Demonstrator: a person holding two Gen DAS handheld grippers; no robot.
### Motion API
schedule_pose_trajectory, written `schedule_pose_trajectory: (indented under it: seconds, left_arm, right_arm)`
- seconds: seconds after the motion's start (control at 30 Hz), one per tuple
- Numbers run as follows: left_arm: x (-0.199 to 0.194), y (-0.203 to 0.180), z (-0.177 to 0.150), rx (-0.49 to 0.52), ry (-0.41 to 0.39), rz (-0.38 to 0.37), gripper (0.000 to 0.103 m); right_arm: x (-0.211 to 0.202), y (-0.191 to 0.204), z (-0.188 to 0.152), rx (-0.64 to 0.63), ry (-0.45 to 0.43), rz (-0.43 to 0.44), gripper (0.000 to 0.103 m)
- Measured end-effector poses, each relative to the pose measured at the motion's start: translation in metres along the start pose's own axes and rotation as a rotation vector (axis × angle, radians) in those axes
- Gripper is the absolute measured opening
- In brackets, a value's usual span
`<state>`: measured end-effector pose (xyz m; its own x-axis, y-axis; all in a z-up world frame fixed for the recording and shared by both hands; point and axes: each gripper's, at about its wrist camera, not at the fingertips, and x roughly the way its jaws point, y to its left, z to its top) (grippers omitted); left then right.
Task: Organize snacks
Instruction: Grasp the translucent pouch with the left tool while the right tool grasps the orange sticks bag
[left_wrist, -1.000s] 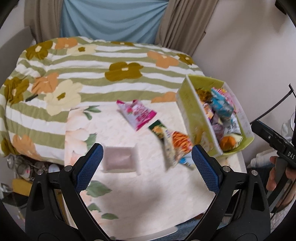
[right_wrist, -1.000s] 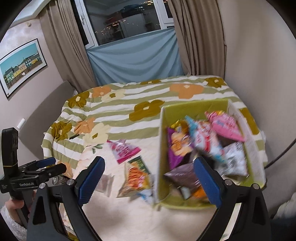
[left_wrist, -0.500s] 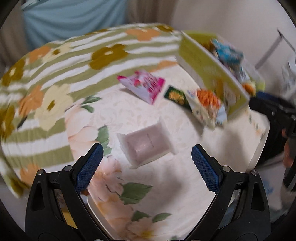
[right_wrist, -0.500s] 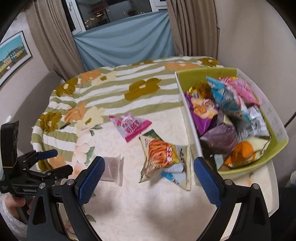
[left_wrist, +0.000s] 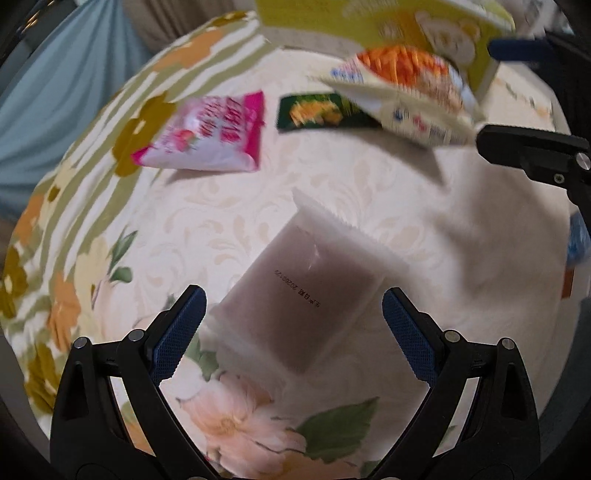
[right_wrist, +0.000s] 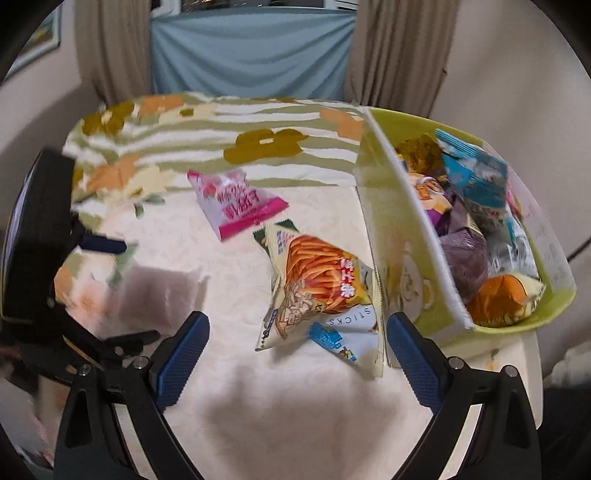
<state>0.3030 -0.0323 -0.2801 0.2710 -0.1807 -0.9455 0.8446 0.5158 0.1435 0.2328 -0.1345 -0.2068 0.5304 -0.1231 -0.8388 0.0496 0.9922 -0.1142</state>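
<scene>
A pale mauve snack packet (left_wrist: 306, 291) lies flat on the table, right between the fingers of my open left gripper (left_wrist: 291, 325), which hovers just above it. It also shows in the right wrist view (right_wrist: 159, 295). My right gripper (right_wrist: 295, 354) is open and empty, just before an orange sticks bag (right_wrist: 317, 288) that leans by the green basket (right_wrist: 388, 206). A pink strawberry packet (right_wrist: 236, 206) and a small dark green packet (left_wrist: 314, 110) lie farther back. The basket holds several snack bags.
The table wears a cream floral cloth with green stripes (right_wrist: 258, 122). The green basket (left_wrist: 424, 22) stands at the table's right edge. Curtains and a blue cloth (right_wrist: 251, 55) hang behind. A wall is close on the right.
My left gripper has dropped and moved in over the mauve packet, which now lies between its fingers. My right gripper has moved lower and nearer the orange sticks bag.
</scene>
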Motion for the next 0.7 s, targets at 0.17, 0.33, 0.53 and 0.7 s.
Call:
schedule_pose_trajectory:
  seconds: [0.17, 0.33, 0.53, 0.7]
  left_arm:
    - [0.017, -0.002, 0.001, 0.045, 0.017, 0.0, 0.096]
    - [0.026, -0.003, 0.004, 0.084, 0.027, -0.032, 0.094]
    - [0.034, 0.004, 0.013, 0.079, 0.067, -0.108, 0.088]
    - [0.034, 0.009, 0.015, 0.055, 0.073, -0.112, 0.081]
  right_arm:
    - [0.017, 0.008, -0.002, -0.036, -0.011, -0.055, 0.096]
    - [0.03, 0.008, 0.004, -0.052, -0.03, -0.095, 0.096]
    - [0.042, 0.001, 0.004, -0.014, -0.045, -0.103, 0.096]
    - [0.048, 0.003, 0.004, -0.04, -0.054, -0.125, 0.096]
